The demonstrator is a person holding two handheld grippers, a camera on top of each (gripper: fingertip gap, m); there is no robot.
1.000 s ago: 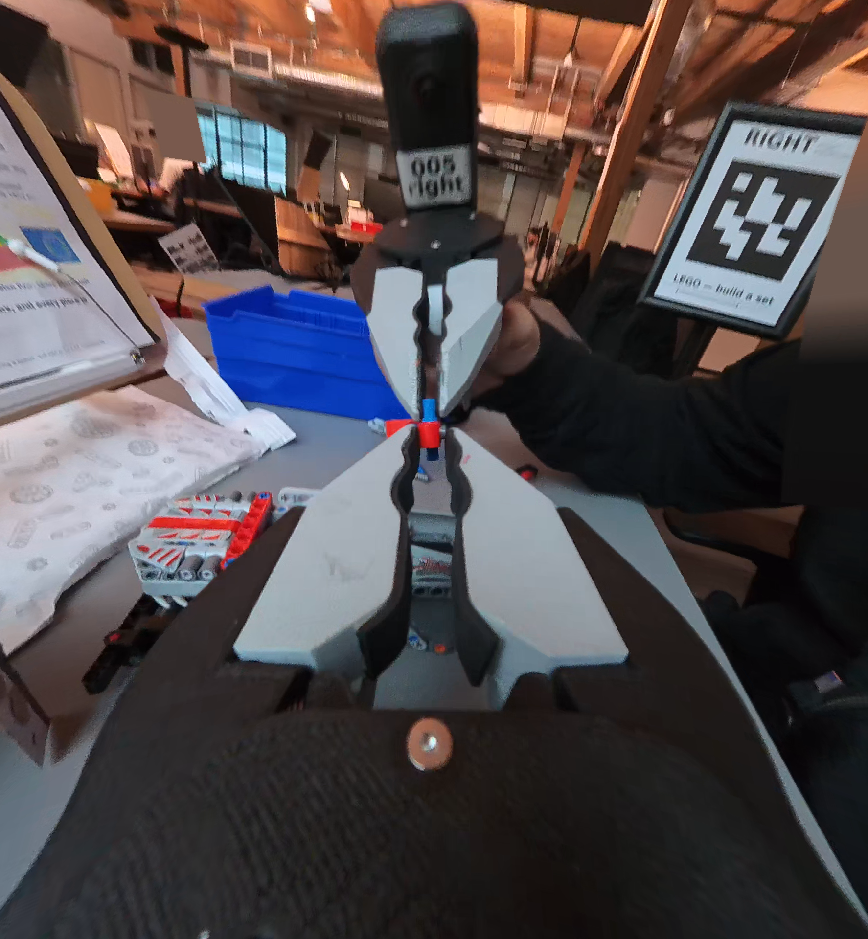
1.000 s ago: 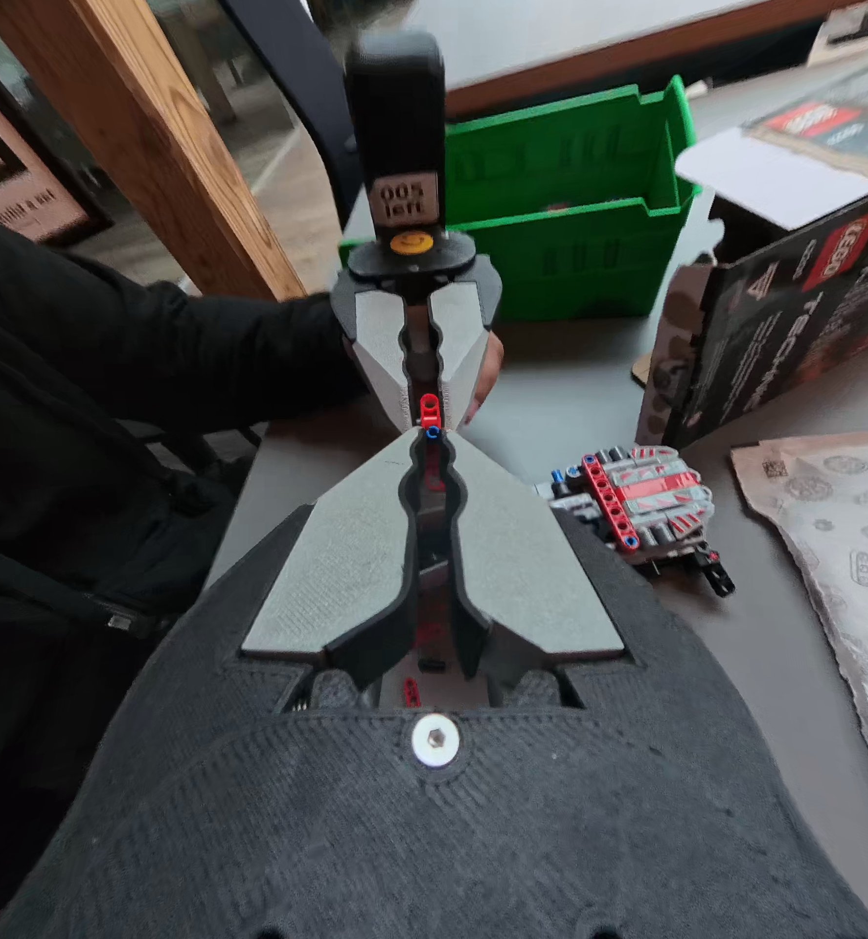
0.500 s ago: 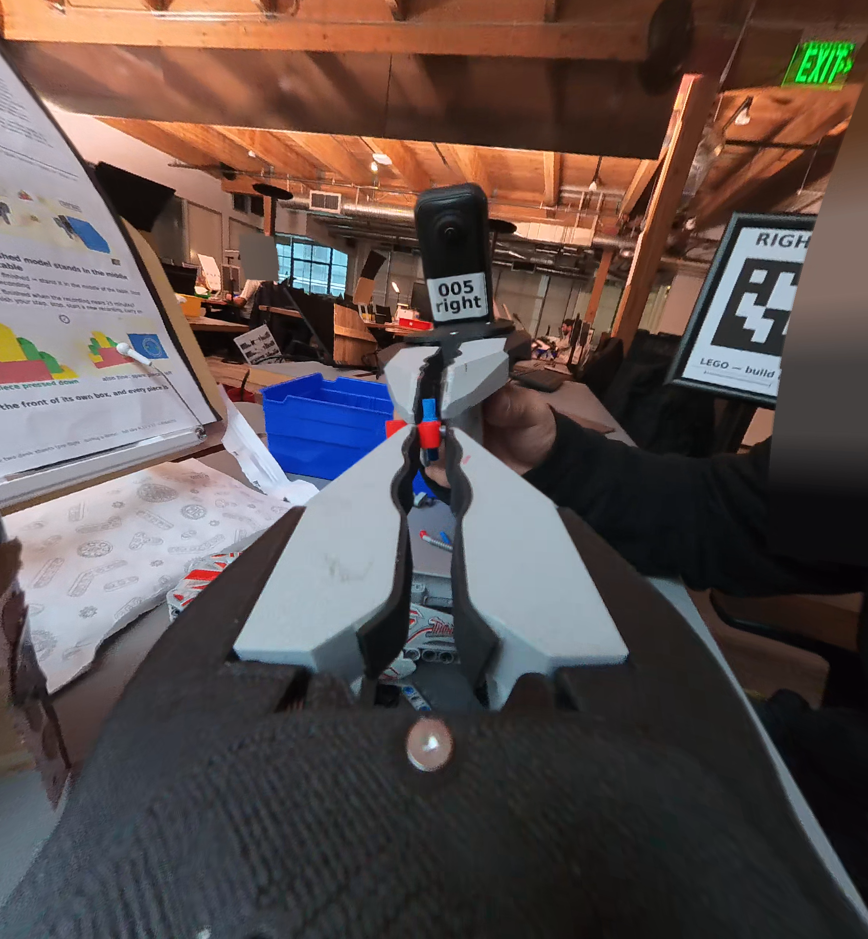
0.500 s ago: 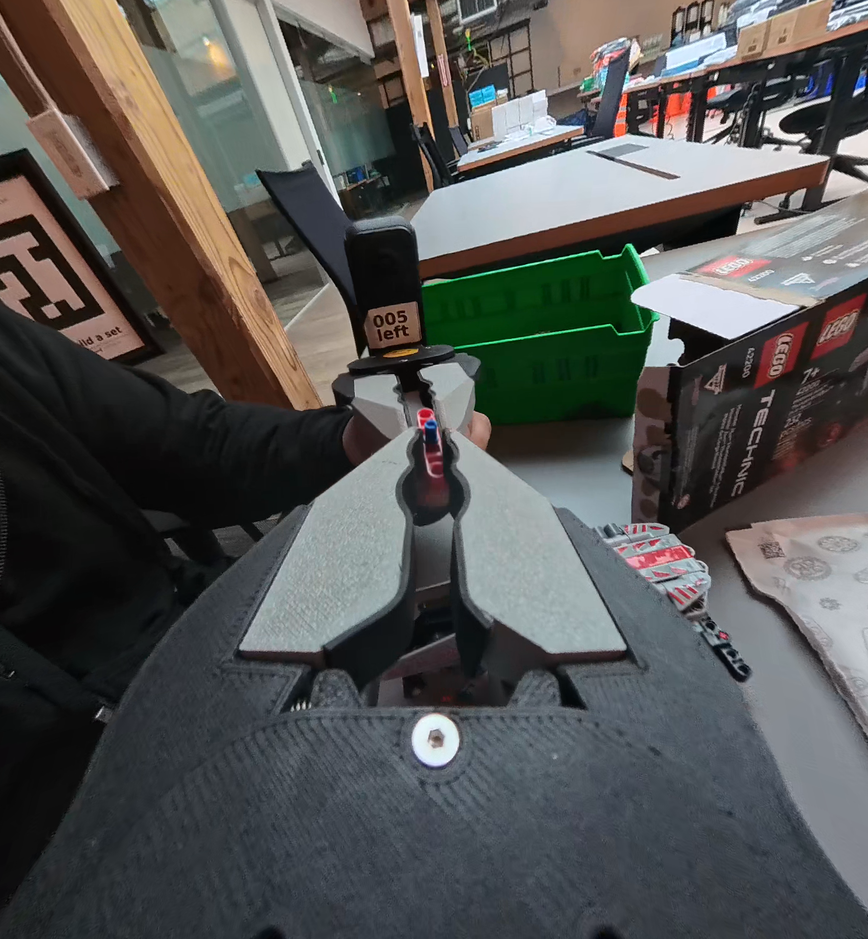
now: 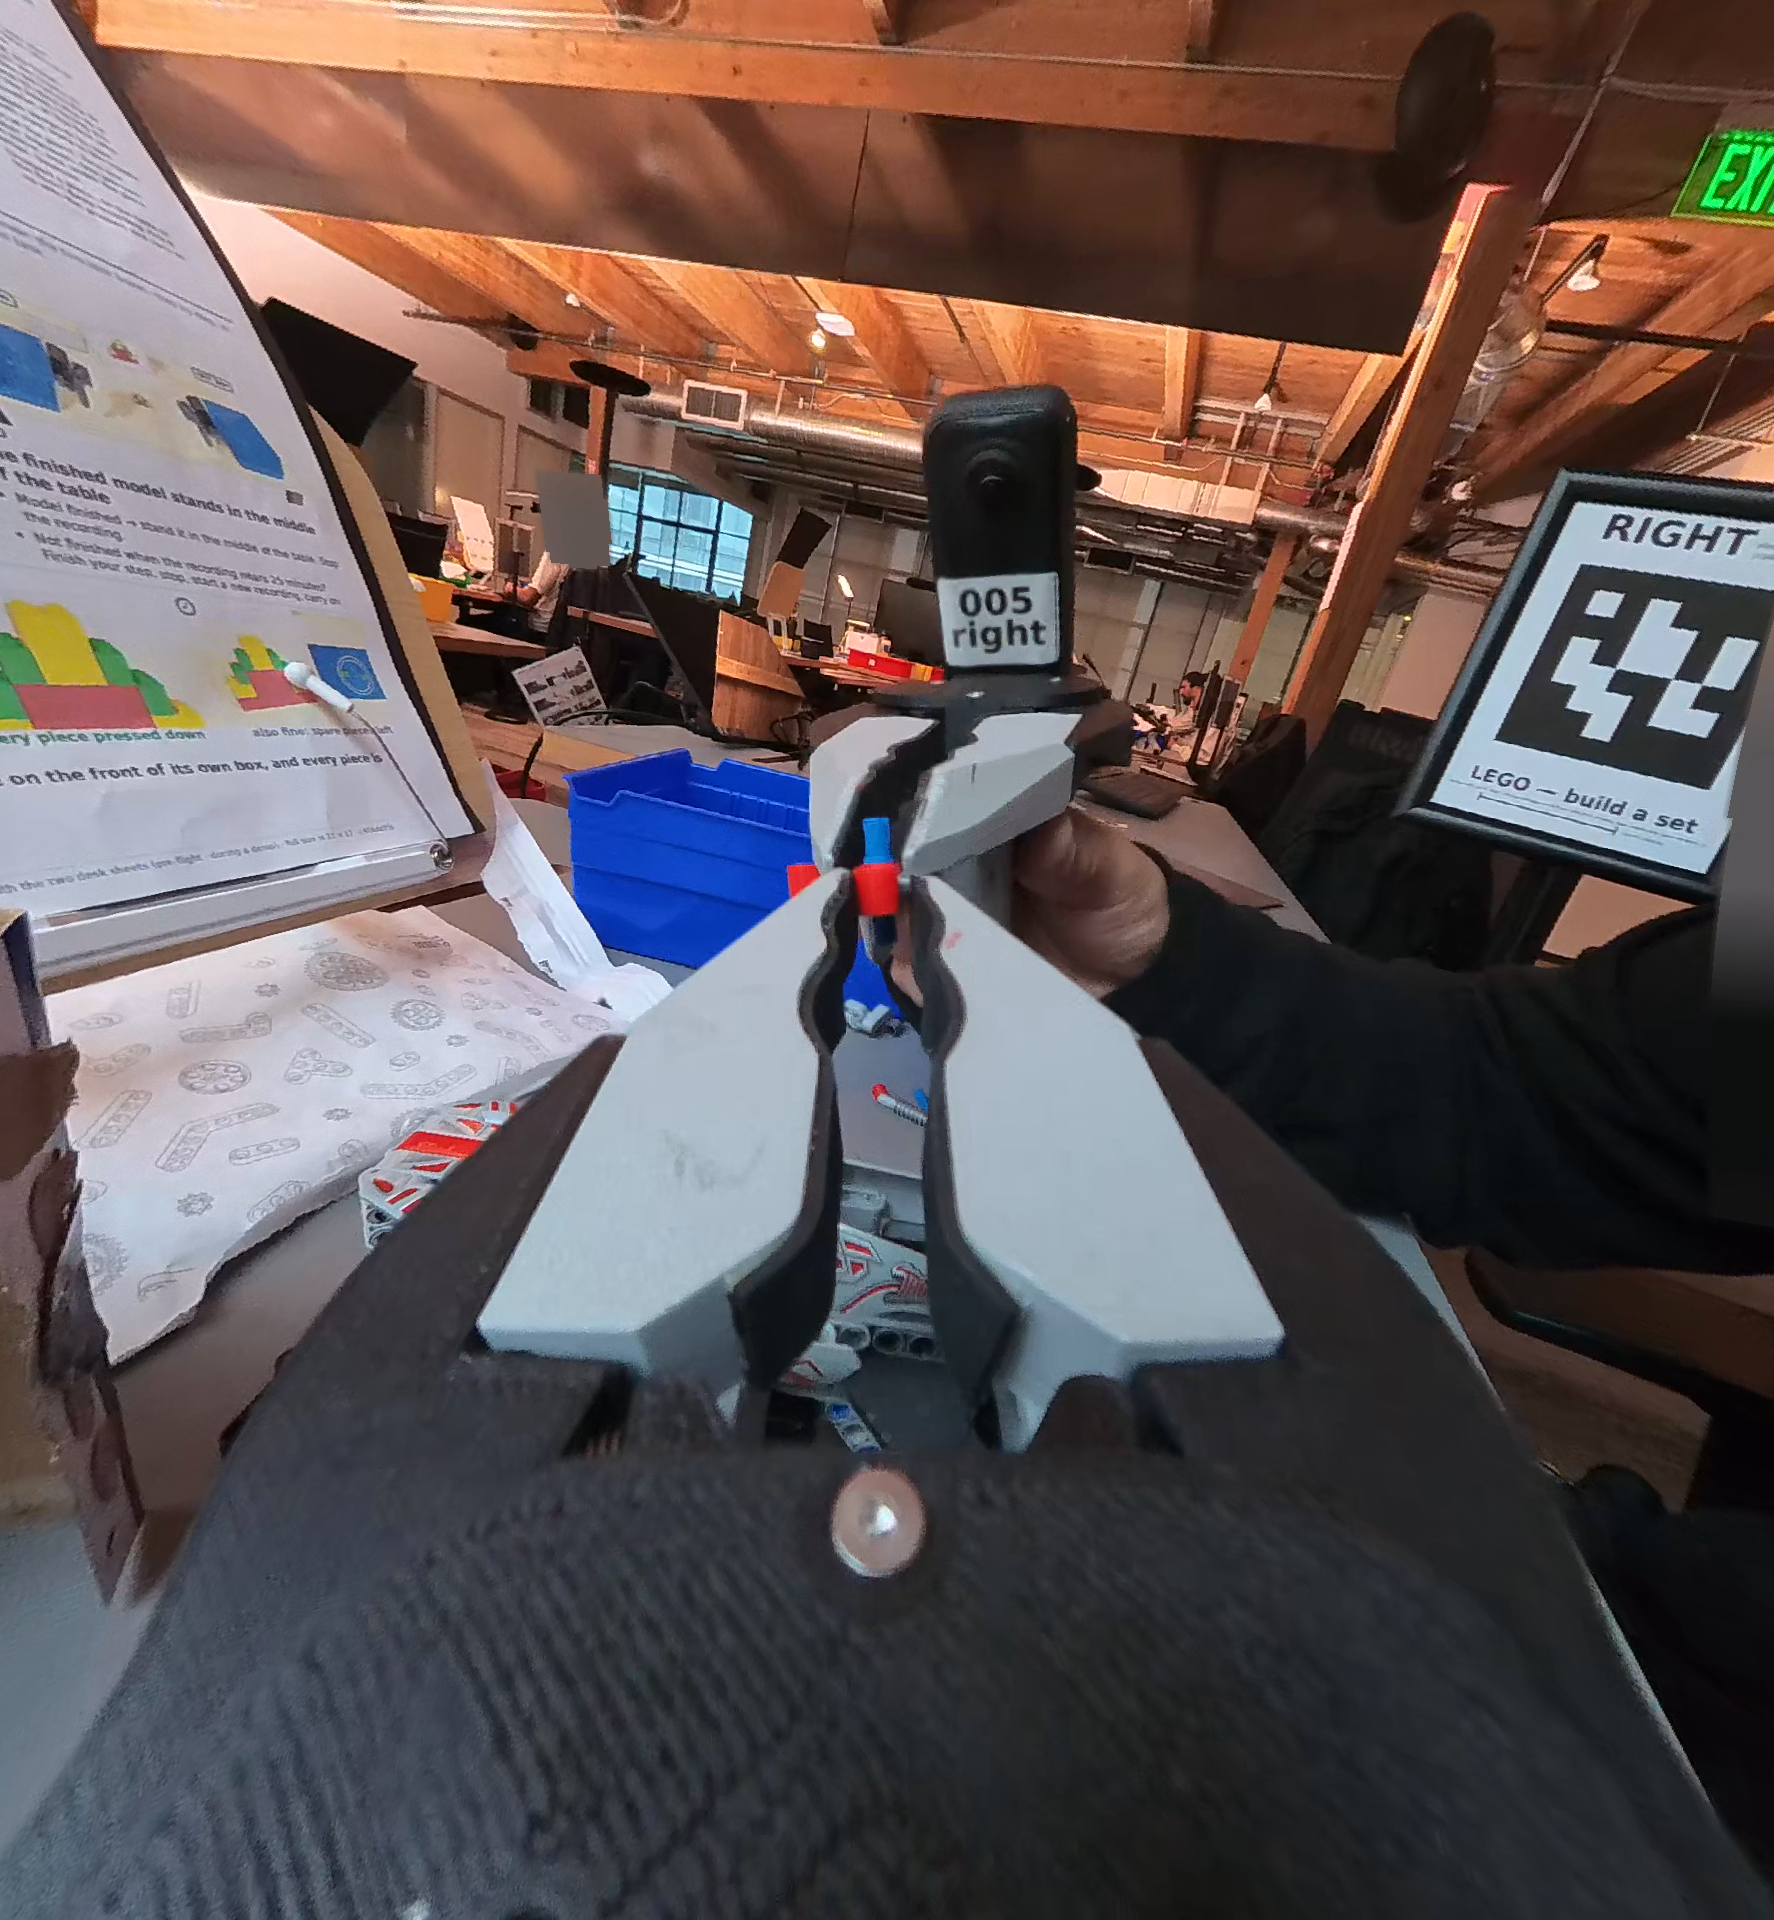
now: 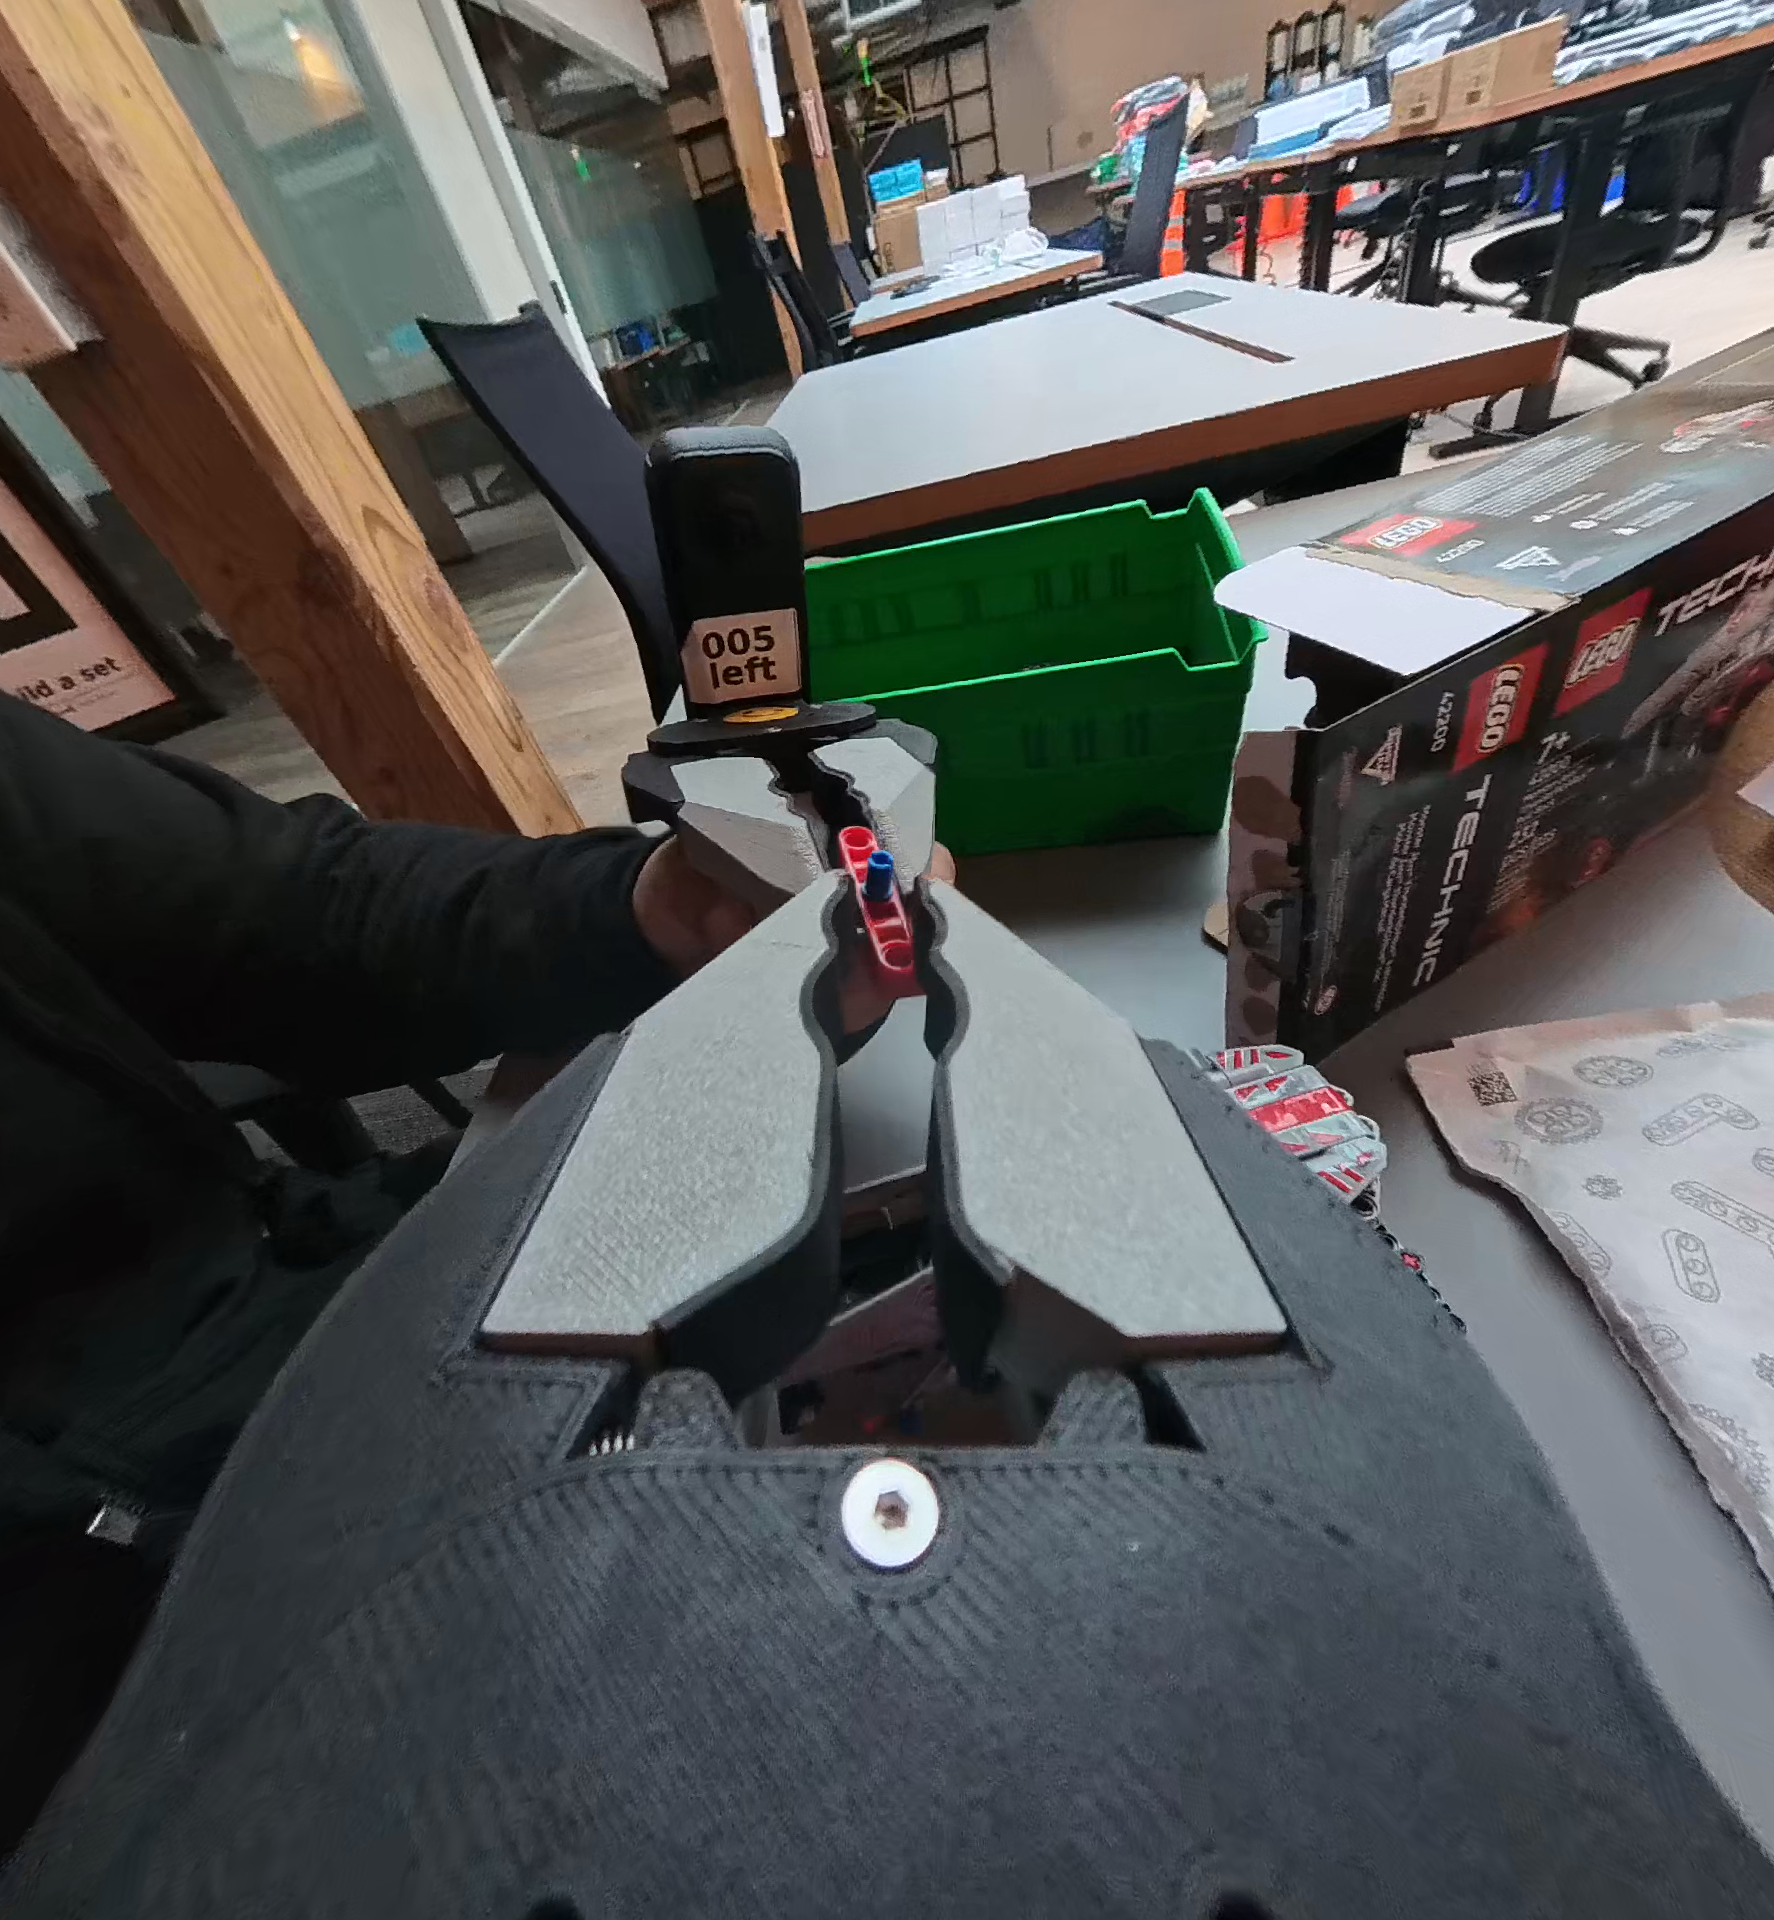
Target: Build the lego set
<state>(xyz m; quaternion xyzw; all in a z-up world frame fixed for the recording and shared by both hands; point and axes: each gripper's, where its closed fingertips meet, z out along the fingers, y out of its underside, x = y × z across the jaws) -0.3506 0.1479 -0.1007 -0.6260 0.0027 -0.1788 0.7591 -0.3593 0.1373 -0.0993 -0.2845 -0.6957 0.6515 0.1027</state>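
BENCH, MID-BUILD: Two hand-held claws meet tip to tip above the grey table point(image 6: 1101, 914), raised to about eye level, probably so the person can line up a tiny joint w/ a clear view.

The left claw point(image 5: 875, 888) is nearly closed, its tips pinching a short red beam point(image 6: 888, 945). The right claw point(image 6: 878, 896) faces it, also at a narrow gap, and appears to grip a blue pin point(image 5: 875, 836) that sticks out of one of the beam's holes. Exactly where the R tips bear, on the pin alone or also on the beam, is hard to tell. Judged from this pose, the step in hand is seating the pin: one claw braces the beam, the other pushes.

The rest of the set waits below. The part-built grey & red model point(image 6: 1288, 1117) sits on the table just beside a printed paper bag point(image 6: 1641, 1195), w/ the open set box point(image 6: 1485, 831) standing behind it. A few loose pins point(image 5: 898, 1101) lie near the model. A blue bin point(image 5: 685, 842) and a green bin point(image 6: 1028, 675) stand at opposite ends, well apart. An instruction sheet point(image 5: 135, 520) leans on a stand at L, angled toward the builder for reference.
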